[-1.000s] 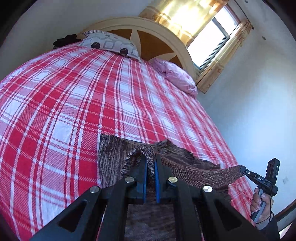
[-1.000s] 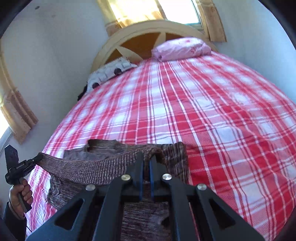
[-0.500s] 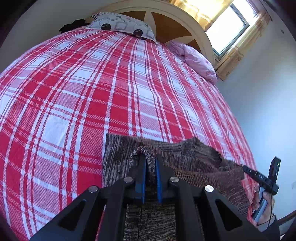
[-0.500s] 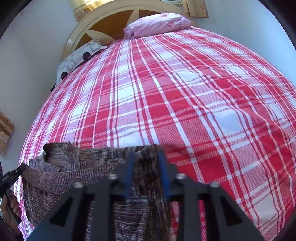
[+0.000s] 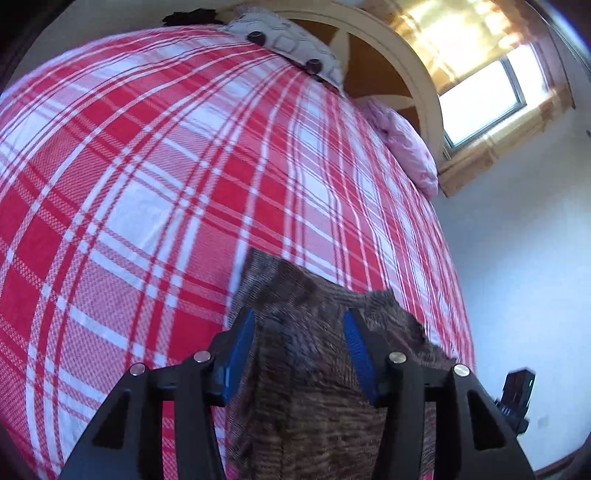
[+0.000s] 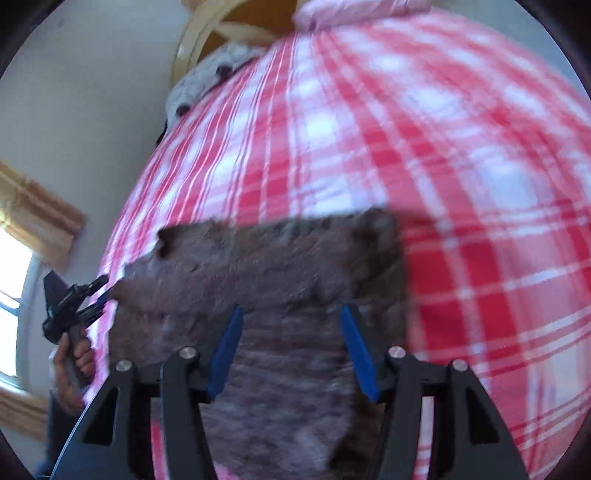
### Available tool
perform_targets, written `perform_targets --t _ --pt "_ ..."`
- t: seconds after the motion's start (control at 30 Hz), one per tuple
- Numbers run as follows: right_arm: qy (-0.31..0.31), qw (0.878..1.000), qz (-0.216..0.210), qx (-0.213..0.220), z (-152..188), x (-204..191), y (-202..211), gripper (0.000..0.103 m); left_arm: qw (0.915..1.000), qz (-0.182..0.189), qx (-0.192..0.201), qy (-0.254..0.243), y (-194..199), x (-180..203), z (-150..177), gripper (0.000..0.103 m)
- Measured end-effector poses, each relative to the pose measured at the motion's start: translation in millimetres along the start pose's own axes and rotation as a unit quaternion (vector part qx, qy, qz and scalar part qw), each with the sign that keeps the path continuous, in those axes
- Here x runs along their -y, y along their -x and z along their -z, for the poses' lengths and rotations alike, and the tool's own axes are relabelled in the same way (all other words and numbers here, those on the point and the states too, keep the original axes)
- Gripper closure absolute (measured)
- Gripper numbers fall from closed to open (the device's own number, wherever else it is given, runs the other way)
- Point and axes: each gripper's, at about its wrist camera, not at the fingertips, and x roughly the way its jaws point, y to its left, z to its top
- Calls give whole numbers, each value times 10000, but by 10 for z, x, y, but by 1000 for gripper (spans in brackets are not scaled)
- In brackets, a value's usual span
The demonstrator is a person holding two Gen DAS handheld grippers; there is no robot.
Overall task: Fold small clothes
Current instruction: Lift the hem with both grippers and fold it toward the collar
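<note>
Landmark: the bed (image 5: 155, 192), covered in a red and white checked sheet, fills most of both views.
Garment: a small brown knitted garment (image 5: 306, 369) lies on the bed at the end away from the headboard (image 5: 413, 66), its top edge facing the pillows.
Left gripper: the left gripper (image 5: 299, 343) hangs over the garment with its blue pads (image 5: 240, 350) apart; the jaws have just been opening, and the knit lies between them with neither pad pressing on it.
Right gripper: the right gripper (image 6: 290, 339) stands over the same garment (image 6: 280, 280), jaws likewise just opened and parted, the cloth loose between its pads (image 6: 225, 354); this view is blurred.
Person: a hand (image 6: 74, 358) grips the handle of the left gripper beside the bed's edge.
Pillows: a grey patterned pillow (image 5: 288, 33) and a pink pillow (image 5: 402, 144) sit at the headboard, well apart from the garment.
Window: a bright window (image 5: 480, 99) with yellow curtains is beside the headboard.
</note>
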Motion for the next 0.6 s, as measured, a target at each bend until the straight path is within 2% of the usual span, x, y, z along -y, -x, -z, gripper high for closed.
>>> perform_targets --t 0.13,0.17,0.23,0.27,0.3,0.33,0.37,0.47,0.53,0.6 --pt "-319 9994 97 29 -230 34 -229 43 9996 -83 -213 -184 -127 129 63 51" --pt "-310 9993 178 117 -313 44 -257 43 9995 -193 -180 -181 -127 150 80 51" --pt "-223 9974 517 459 -448 30 -208 43 9992 -165 -103 -345 -59 242 147 51" --pt "-300 9977 330 516 -465 15 -164 43 9989 -119 -100 -442 -14 288 191 51" --pt "-240 9984 -21 507 -440 -45 -128 43 9979 -52 -93 -644 52 366 264 51" --pt "-63 9986 -164 500 -390 -137 -103 43 9969 -20 -90 -785 82 418 314 51" --pt "238 9985 -232 433 -322 -262 -95 43 9946 -9 -119 -1031 131 496 395 51" --pt "1376 9883 -505 -433 57 -783 -296 43 9863 194 -466 -1572 121 697 596 51" --pt "1978 9766 -181 -830 272 -1038 -486 45 9783 339 -931 -1820 -19 830 719 51" --pt "2136 9718 23 -994 341 -1146 -656 47 9730 383 -1143 -1966 -139 934 793 51"
